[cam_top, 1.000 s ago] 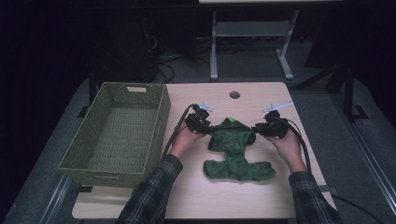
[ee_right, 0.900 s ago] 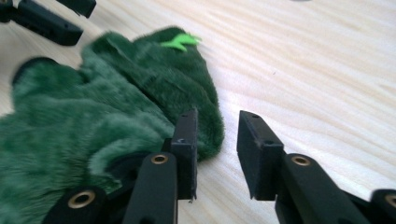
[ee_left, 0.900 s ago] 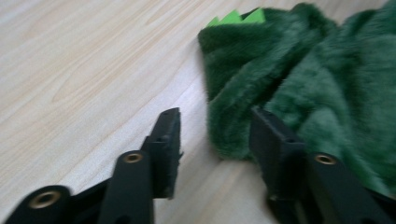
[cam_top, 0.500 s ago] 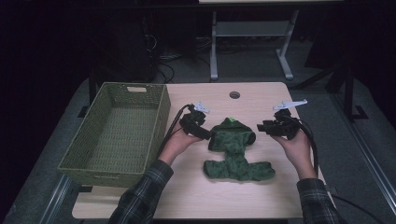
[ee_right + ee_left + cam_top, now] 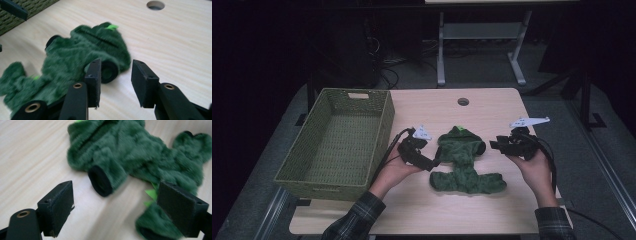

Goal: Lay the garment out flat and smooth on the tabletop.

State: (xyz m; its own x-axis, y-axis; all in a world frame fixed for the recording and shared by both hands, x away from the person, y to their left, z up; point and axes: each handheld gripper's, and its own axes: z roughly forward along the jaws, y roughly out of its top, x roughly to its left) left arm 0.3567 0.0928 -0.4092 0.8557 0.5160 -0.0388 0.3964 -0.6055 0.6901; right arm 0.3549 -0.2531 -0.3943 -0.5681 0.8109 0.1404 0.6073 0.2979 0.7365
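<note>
A fuzzy dark green garment (image 5: 462, 160) with black-lined sleeve cuffs lies flat in the middle of the table (image 5: 492, 110). My left gripper (image 5: 433, 164) sits just off its left side. Its jaws have just been opening and stand wide open in the left gripper view (image 5: 120, 207), with one sleeve cuff (image 5: 100, 181) lying just beyond them, not touched. My right gripper (image 5: 494, 145) hovers a little to the right of the garment. Its jaws have also just been opening. In the right gripper view (image 5: 117, 80) they are open and empty, and the other cuff (image 5: 108, 71) lies just past the left pad.
A woven green basket (image 5: 384, 120) stands at the left of the table, beside my left hand. A round cable hole (image 5: 463, 101) sits near the table's far edge. Desk legs and cables stand on the dark floor beyond.
Both hands have drawn outward from the garment's sides, the left toward the basket and the right toward the table's right edge. The garment has stayed flat on the table.
</note>
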